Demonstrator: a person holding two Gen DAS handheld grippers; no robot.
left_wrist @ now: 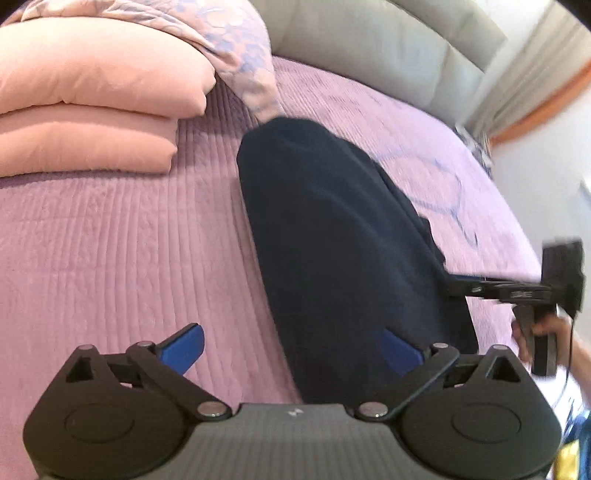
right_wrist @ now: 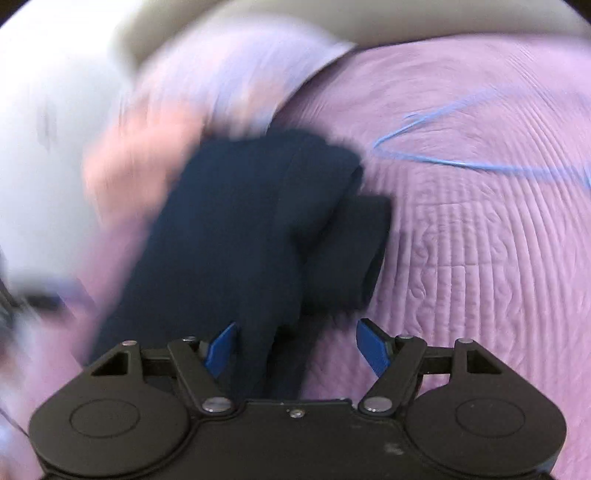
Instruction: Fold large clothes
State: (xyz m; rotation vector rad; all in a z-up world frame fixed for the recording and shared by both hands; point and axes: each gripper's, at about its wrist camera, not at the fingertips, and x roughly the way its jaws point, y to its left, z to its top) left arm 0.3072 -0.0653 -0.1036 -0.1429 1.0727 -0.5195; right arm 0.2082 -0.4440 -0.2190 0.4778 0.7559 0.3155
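Jaws of both grippers spread over the navy garment [left_wrist: 332,229]; 2 peach pillows [left_wrist: 92,110] lie beside it.

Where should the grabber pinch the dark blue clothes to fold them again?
Probably the near narrow end of the dark blue garment, coming in from the near side. It lies as a long folded strip running away across the purple bedspread, so that end could be lifted over the far end.

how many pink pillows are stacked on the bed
2, stacked at the bed's far left corner: the upper pillow lies on the lower pillow, beside a patterned blanket. More may be hidden beyond the frame.
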